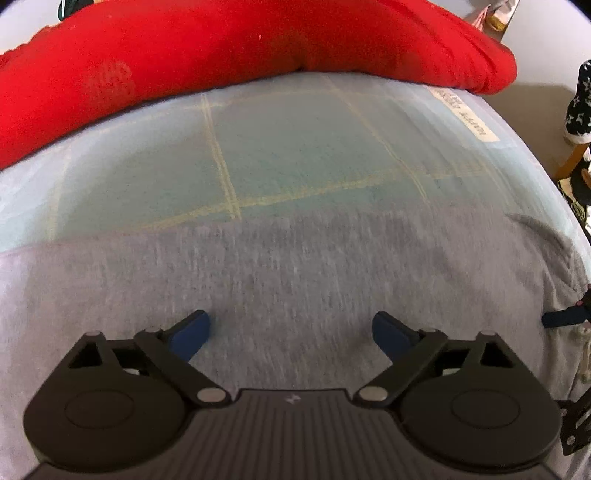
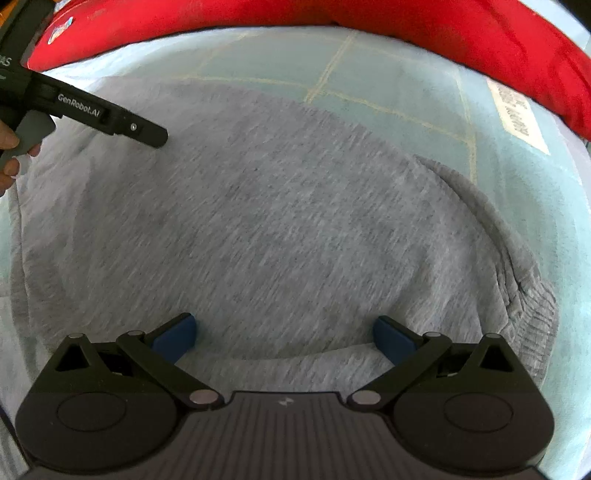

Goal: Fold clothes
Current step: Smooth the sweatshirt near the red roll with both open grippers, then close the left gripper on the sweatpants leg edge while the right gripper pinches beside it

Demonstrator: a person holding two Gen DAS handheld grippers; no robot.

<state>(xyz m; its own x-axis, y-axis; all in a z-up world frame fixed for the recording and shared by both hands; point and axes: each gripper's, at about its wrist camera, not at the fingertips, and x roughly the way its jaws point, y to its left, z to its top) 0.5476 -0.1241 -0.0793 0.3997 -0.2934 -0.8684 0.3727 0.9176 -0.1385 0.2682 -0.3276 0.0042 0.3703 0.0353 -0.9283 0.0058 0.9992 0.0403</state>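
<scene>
A grey knit garment lies spread flat on a pale blue checked sheet. My left gripper hovers just above its cloth, open, with its blue pads wide apart and nothing between them. The right wrist view shows the same grey garment with a ribbed edge at the right. My right gripper stands open over the garment's near fold, holding nothing. The black body of the left-hand tool reaches in from the upper left, held by a hand.
A red cloth lies across the far side of the sheet, also visible as the red cloth in the right wrist view. A white printed label sits on the sheet at the right. A dark star-patterned thing and a wooden leg stand beyond the right edge.
</scene>
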